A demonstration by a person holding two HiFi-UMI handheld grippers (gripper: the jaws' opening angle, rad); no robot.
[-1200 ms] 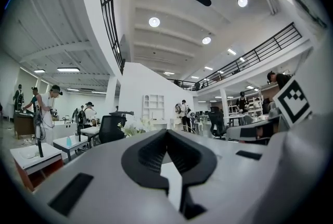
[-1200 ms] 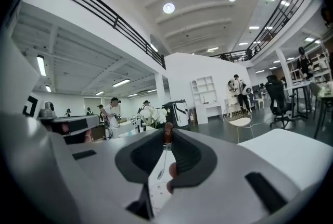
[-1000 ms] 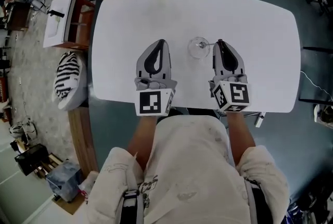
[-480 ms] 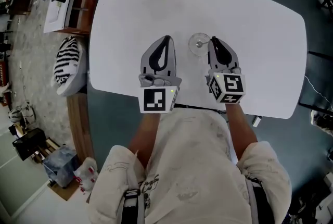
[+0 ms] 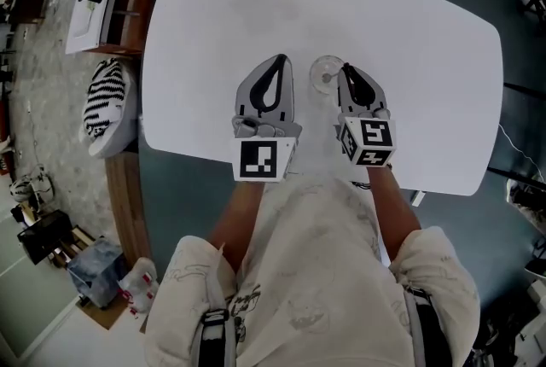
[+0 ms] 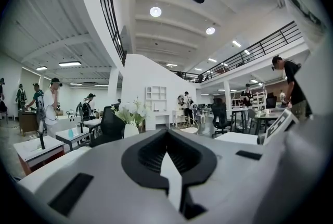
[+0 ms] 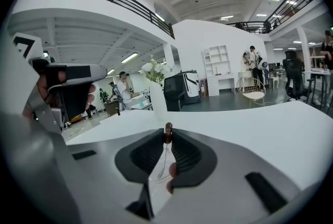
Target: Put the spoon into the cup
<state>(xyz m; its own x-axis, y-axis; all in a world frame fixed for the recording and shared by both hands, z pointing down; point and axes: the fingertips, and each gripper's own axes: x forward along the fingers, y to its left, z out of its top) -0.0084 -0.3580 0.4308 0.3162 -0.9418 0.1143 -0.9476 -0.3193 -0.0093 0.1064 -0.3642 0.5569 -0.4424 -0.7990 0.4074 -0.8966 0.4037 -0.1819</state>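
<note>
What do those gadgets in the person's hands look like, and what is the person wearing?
The left hand-held gripper and right hand-held gripper match: grey shells tapering to two jaws lined with black ribbed pads. Each carries a white cube with black square markers at the rear. No cables show. The person wears a pale cream top.

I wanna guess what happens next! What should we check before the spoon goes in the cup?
1. Spoon gripped: ok. The right tool is shut on the spoon.
2. Cup standing up on the table: ok.
3. Spoon over the cup's middle: not ok. The right tool is at the cup's edge.
4. Left tool out of the way: ok. It is shut, empty, on the cup's other side.
5. Cup empty inside: cannot tell.
</note>
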